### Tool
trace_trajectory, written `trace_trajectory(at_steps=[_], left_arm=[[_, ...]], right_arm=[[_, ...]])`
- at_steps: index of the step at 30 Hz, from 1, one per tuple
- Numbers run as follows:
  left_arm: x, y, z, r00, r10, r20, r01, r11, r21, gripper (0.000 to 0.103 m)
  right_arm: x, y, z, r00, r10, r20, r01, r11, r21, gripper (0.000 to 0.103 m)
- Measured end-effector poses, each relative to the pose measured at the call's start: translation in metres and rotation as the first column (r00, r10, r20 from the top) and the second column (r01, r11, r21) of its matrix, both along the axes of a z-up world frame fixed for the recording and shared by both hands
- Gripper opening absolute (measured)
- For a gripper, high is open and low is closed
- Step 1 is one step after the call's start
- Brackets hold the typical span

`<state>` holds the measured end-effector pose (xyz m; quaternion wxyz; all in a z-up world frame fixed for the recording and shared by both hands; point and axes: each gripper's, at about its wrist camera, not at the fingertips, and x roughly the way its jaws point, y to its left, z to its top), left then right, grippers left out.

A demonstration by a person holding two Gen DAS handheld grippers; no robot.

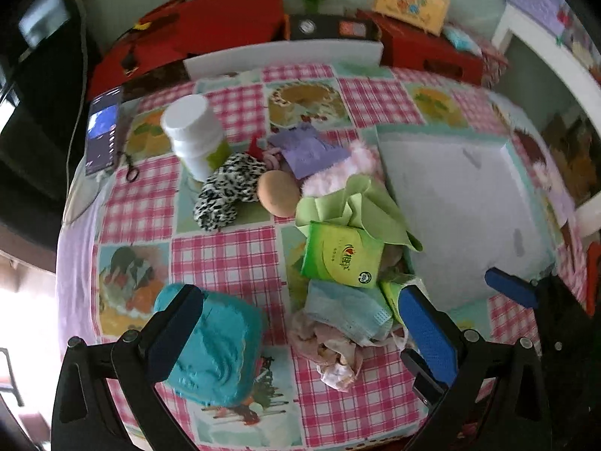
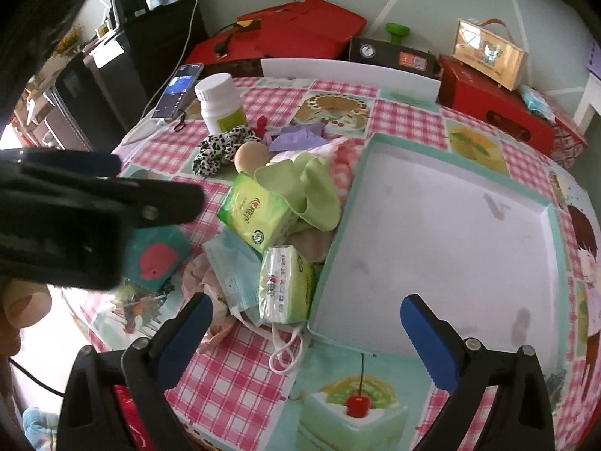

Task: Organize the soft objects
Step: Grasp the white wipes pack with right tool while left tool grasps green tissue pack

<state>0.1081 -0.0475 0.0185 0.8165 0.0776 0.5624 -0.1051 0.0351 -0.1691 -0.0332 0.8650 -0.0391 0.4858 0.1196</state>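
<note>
With both the left gripper (image 1: 300,334) and right gripper (image 2: 306,332) open and empty, lift the near face mask (image 2: 234,274) by its middle and carry it right into the empty box (image 2: 443,233).

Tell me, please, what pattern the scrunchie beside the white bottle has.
The scrunchie has a black-and-white leopard print; the left wrist view shows it best.

tissue pack (image 2: 255,213) left of box (image 2: 443,240)
</note>
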Motion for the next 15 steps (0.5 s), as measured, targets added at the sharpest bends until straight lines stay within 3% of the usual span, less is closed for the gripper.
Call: trace_trajectory(at_steps=[7,10,12,15], left_arm=[[0.015,-0.018,-0.018,0.997,-0.046,-0.059,0.048,0.998,0.03,0.103],[0.02,-0.022,-0.024,0.996,-0.044,-0.072,0.046,0.998,0.033,0.102],[0.024,-0.025,-0.03,0.996,-0.04,-0.081,0.044,0.998,0.037,0.102],[0.028,-0.025,-0.037,0.995,-0.027,-0.096,0.03,0.999,0.03,0.094]], right_arm=[[0.011,-0.001,-0.014,0.999,0.013,-0.047,-0.011,0.999,0.039,0.081],[0.013,-0.003,-0.017,0.998,0.026,-0.054,-0.023,0.998,0.06,0.067],[0.014,-0.004,-0.018,0.998,0.027,-0.055,-0.023,0.997,0.069,0.065],[0.016,-0.009,-0.02,0.998,0.024,-0.059,-0.018,0.996,0.087,0.059]])
